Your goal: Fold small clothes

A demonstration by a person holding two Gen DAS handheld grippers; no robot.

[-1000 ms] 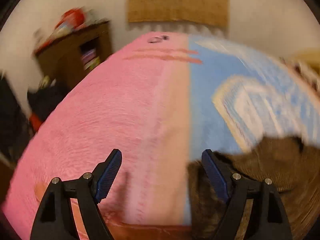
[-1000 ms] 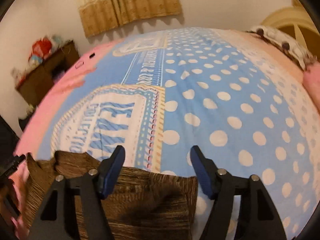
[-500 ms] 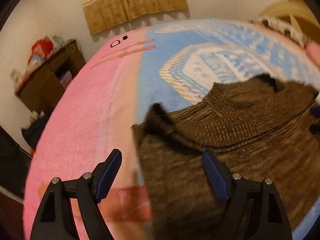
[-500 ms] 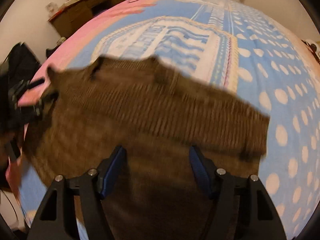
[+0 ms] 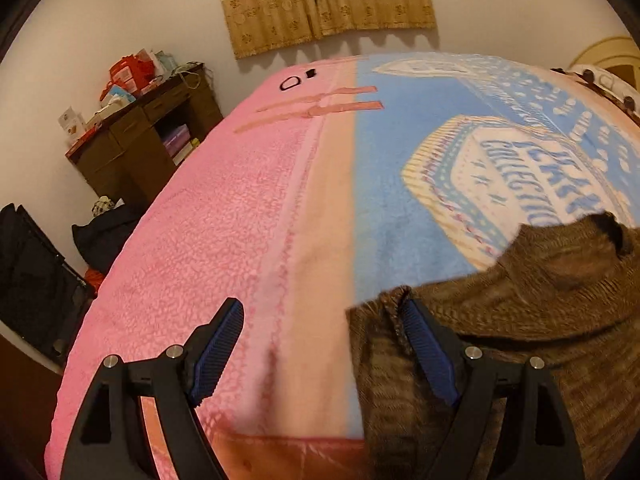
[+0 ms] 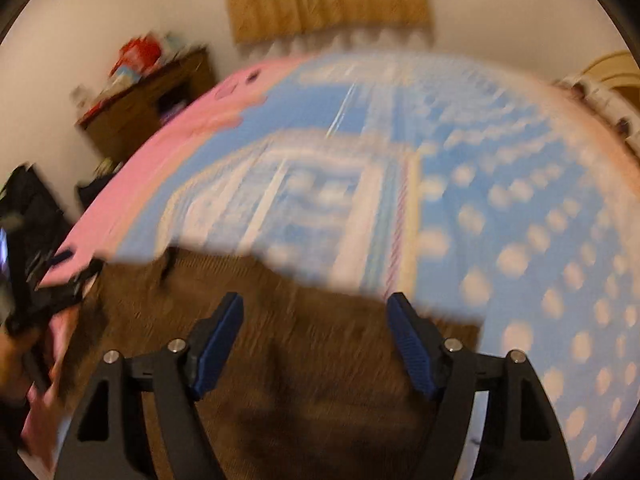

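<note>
Brown sweater (image 5: 520, 320): lower right of the left view, flat on the blanket (image 5: 240, 220).
Left gripper (image 5: 322, 334): jaws wide apart, empty.
Right gripper (image 6: 316, 330): spread, empty, over the sweater.
Desk (image 5: 148, 136): upper left.

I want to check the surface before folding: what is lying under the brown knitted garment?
The brown knitted garment lies on the bed cover, over its blue printed part near the pink part. Whatever lies directly beneath the knit is covered and cannot be seen.
</note>
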